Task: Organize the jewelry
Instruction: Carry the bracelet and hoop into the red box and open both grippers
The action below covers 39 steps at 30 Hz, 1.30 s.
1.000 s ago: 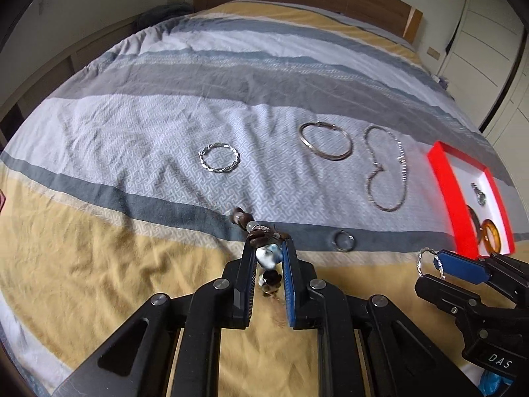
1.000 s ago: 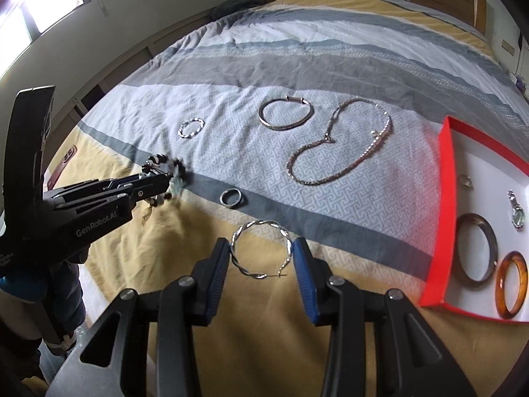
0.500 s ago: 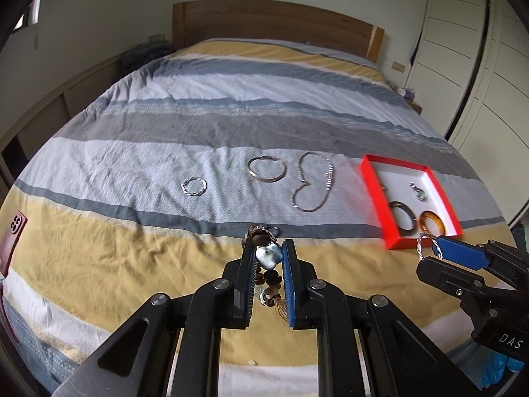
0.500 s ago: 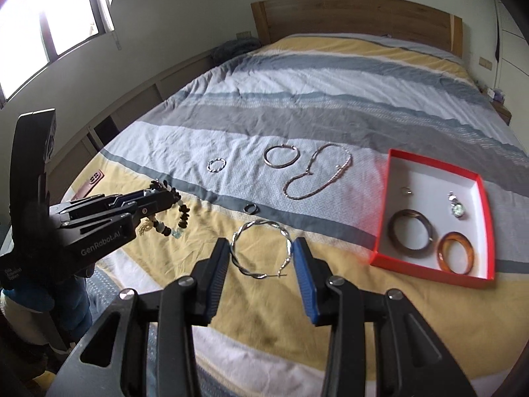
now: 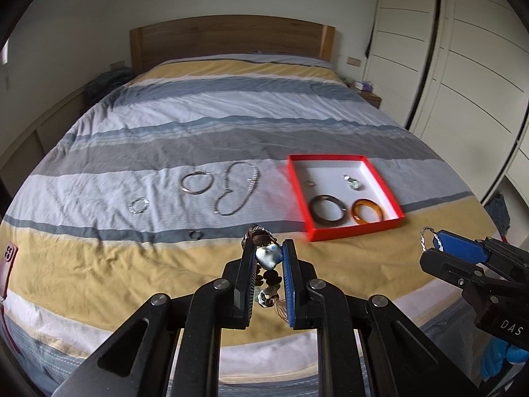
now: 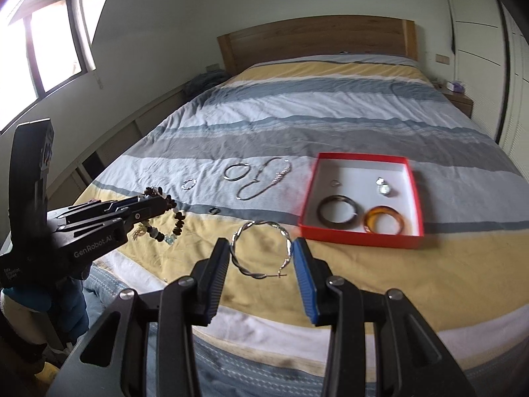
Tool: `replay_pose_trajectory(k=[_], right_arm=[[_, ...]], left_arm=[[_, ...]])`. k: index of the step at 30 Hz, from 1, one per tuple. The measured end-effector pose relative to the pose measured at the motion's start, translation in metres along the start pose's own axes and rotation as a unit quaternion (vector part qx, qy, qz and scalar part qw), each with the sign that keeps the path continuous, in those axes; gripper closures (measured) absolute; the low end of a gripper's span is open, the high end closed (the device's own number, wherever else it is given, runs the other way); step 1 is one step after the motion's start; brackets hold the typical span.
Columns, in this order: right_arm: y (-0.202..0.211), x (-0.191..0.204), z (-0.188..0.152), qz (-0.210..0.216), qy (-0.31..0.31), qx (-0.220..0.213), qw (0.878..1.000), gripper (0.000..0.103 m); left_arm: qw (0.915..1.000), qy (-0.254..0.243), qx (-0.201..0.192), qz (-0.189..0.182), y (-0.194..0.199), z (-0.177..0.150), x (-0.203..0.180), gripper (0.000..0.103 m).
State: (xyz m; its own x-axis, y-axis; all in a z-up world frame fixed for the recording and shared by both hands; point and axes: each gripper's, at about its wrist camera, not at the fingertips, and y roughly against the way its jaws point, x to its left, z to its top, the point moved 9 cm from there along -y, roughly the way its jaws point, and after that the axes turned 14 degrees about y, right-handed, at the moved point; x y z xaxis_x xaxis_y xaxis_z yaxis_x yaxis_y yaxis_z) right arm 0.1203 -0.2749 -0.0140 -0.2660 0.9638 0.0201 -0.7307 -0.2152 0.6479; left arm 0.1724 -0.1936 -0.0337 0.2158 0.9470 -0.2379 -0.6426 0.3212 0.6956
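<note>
Beaded bracelet (image 5: pixel 268 258) half hidden between tool (image 5: pixel 268 276) fingers

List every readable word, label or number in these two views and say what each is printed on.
"DAS": white letters on the black body of the right tool, seen in the left wrist view.
"GenRobot.AI": on the side of the left tool, seen in the right wrist view.
Small white print lower on that same body: too small to read.

Each hand-held gripper (image 5: pixel 268 273) is black with silver screws and one blue finger pad (lettering "GenRobot.AI", "DAS"); blue gloves (image 6: pixel 71 292) beneath.
</note>
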Motion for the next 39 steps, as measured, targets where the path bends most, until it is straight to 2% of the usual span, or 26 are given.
replay_pose_trajectory(k=[10, 15, 19, 28, 35, 39], right_arm=[[0.031, -0.072, -0.032, -0.045, -0.034, 0.008, 0.998, 0.066], [0.025, -0.102, -0.037, -0.056, -0.046, 0.014, 0.997, 0.066], [0.007, -0.122, -0.032, -0.058, -0.052, 0.020, 0.997, 0.066], [-0.073, -0.163, -0.003, -0.053, -0.048, 0.045, 0.996, 0.066], [-0.157, -0.200, 0.028, -0.054, -0.037, 0.070, 0.995, 0.065], [-0.201, -0.219, 0.034, -0.055, -0.042, 0.092, 0.993, 0.065]], left_arm=[[0.9982, -0.044, 0.027, -0.030, -0.031, -0.012, -0.073, 0.088], [0.9968, -0.064, 0.035, -0.032, -0.054, -0.004, -0.094, 0.088], [0.9961, -0.072, 0.038, -0.034, -0.079, 0.014, -0.103, 0.088], [0.9933, -0.092, 0.063, -0.031, -0.166, 0.050, -0.120, 0.088], [0.9931, -0.082, 0.084, -0.009, -0.242, 0.073, -0.109, 0.088], [0.9922, -0.080, 0.095, 0.002, -0.283, 0.081, -0.104, 0.088]])
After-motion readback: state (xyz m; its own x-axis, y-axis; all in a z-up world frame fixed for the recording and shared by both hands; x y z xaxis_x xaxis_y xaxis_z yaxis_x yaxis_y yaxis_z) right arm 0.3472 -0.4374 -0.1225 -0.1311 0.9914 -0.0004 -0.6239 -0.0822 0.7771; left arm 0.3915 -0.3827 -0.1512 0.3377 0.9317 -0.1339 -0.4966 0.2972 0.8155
